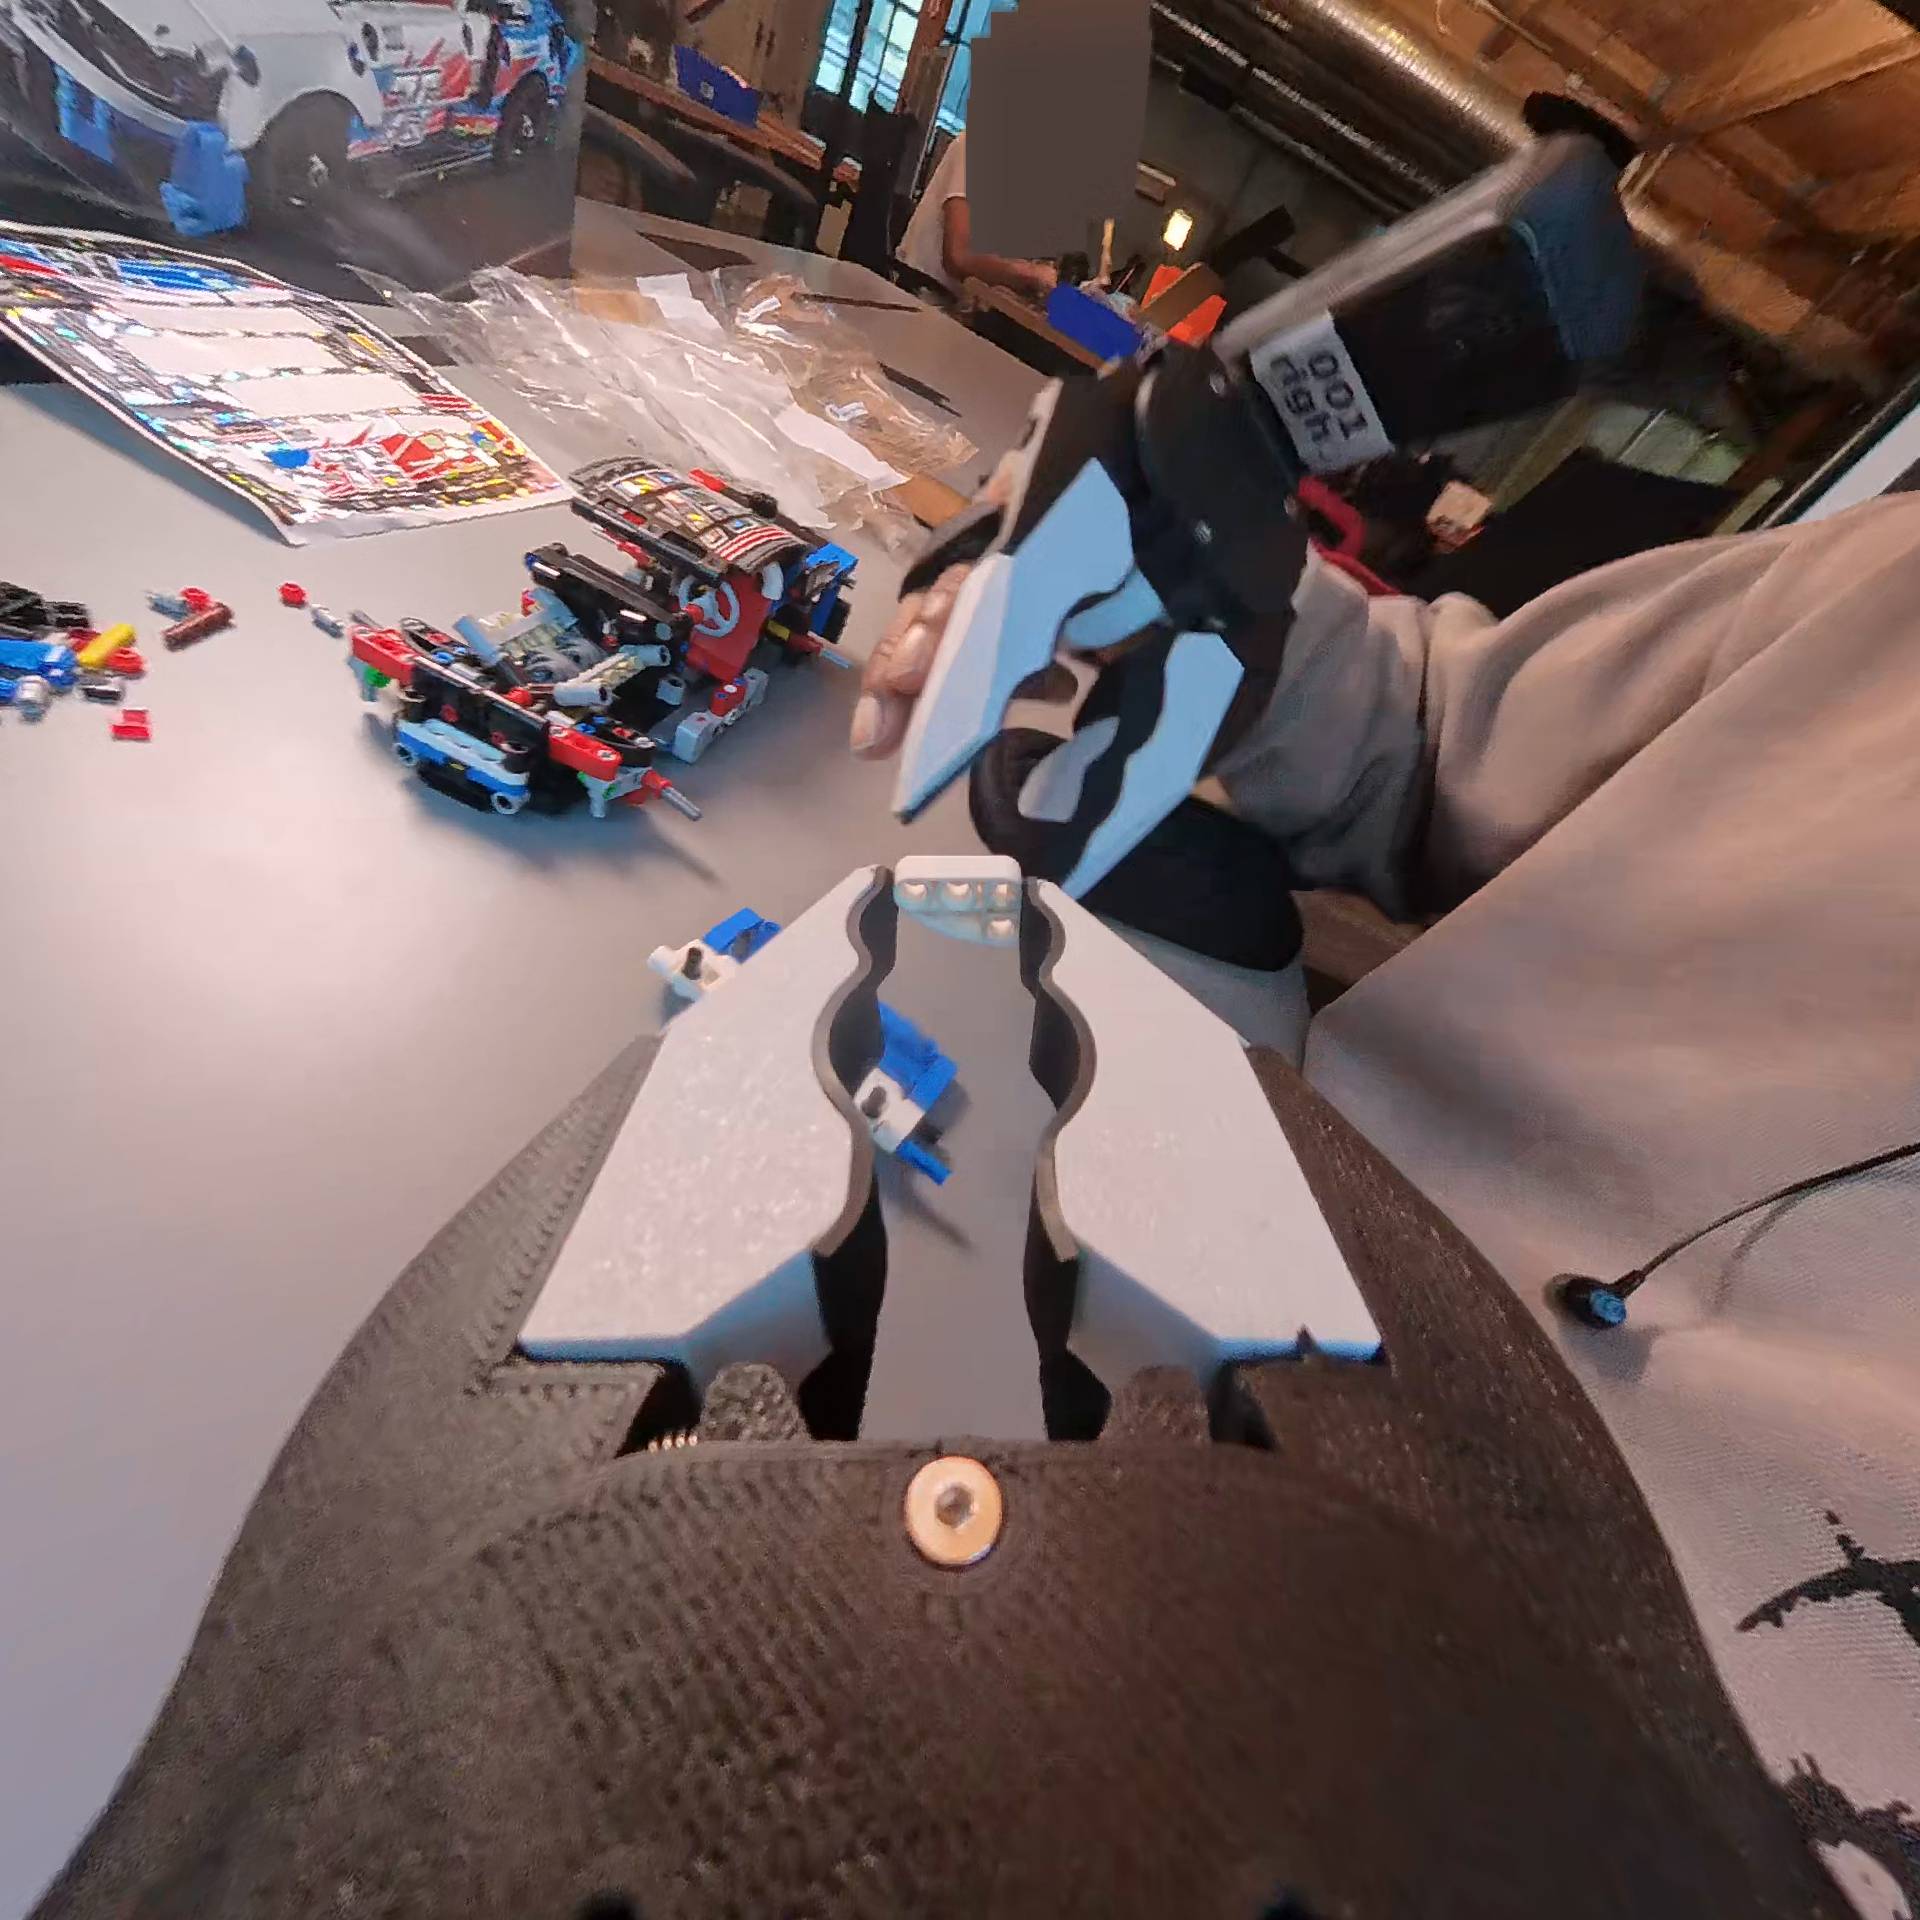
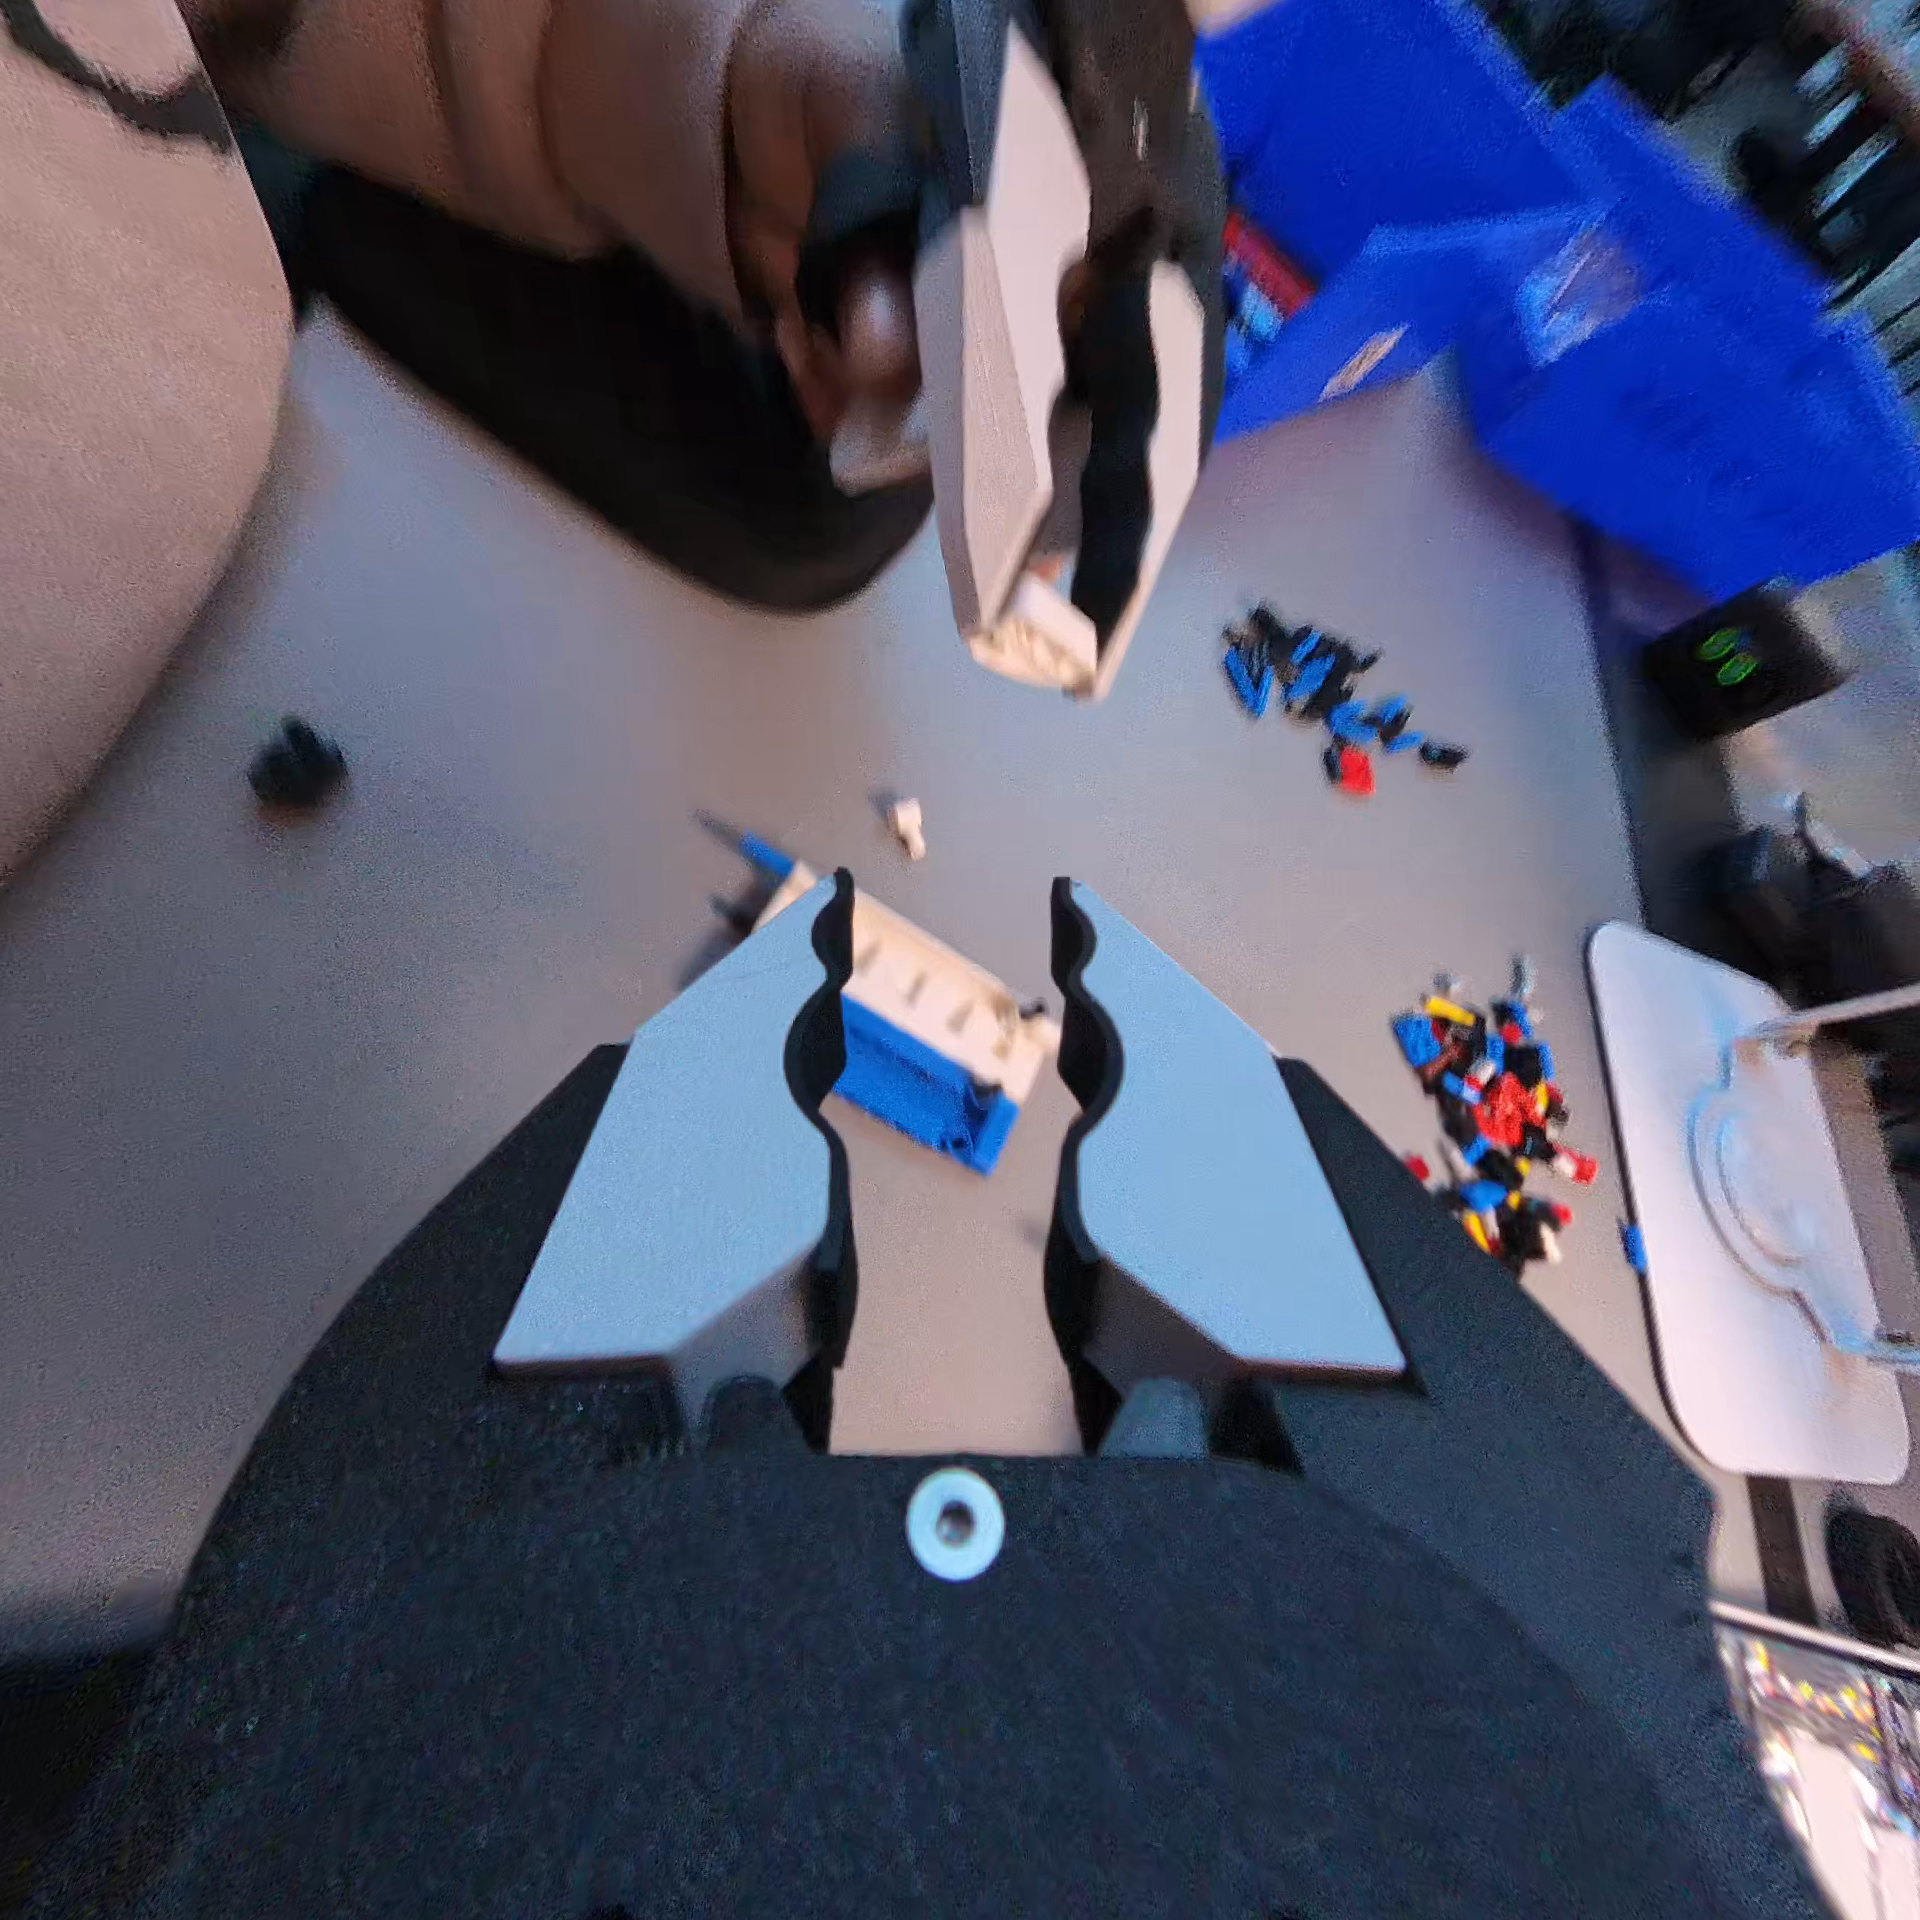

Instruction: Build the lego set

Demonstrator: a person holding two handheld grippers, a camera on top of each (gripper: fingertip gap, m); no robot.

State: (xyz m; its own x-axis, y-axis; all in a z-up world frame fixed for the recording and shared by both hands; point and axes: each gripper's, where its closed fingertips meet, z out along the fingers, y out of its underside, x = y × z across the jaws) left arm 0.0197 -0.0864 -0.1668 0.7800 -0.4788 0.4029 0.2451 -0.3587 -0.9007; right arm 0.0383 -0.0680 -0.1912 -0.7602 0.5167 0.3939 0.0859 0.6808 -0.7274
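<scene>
Your left jaws pinch a small white beam with round holes point(image 1: 961, 896) at their very tips, and your right jaws stand spread with nothing between them. The left gripper point(image 1: 961, 883) holds this piece above the grey tabletop point(image 1: 260, 1039), and the right gripper point(image 2: 951, 894) hangs over a blue and white sub-assembly point(image 2: 925, 1049) that lies flat on the tabletop. A tiny white connector with a pin point(image 2: 906, 821) lies just beside it.

I judge the beam to be light, stiff and smooth, so it can turn or slip if you hold it only at one corner. Keep the pinch on its two flat long sides. The sub-assembly is also hard plastic, but its pins and joints may come apart if you squeeze near them; take it across the solid blue body, not at the thin ends.

Farther away, the half-built car chassis point(image 1: 613, 644) rests on the tabletop, well apart from both grippers. Beyond it lies the open instruction booklet point(image 1: 260, 384), with empty clear bags point(image 1: 665, 384) beside it, and the set's box point(image 1: 281, 94) stands behind. Loose pieces in red, blue, black and yellow point(image 2: 1496, 1112) make a heap at one side, and a second heap of mostly blue and black pieces point(image 2: 1330, 696) lies farther out. The right wrist view is blurred, so small details there are not sure.
</scene>
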